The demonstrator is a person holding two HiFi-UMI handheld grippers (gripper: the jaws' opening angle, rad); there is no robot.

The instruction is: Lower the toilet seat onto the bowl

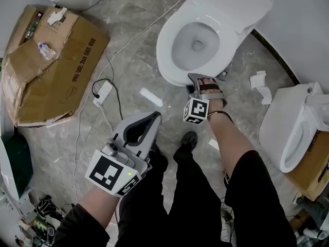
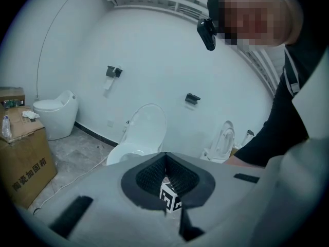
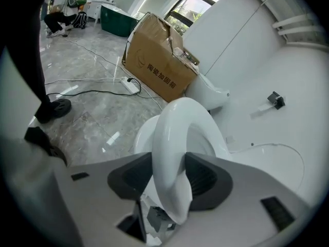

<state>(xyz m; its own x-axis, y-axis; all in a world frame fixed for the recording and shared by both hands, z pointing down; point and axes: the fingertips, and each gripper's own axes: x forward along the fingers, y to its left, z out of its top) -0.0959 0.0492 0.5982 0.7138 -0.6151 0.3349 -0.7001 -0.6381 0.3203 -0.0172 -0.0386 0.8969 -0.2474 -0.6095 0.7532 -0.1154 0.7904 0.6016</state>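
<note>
Our right gripper [image 3: 169,176] clamps the front rim of the toilet seat [image 3: 175,133] over the bowl [image 1: 198,45]; our left gripper [image 2: 165,161] hangs clenched on nothing, well apart.

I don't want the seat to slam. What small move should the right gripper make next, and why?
Probably ease the right gripper slightly downward, keeping its grip. Its jaws clamp the toilet seat at its front edge, and it looks tilted above the bowl rather than resting on it, so letting go now might drop it.
</note>
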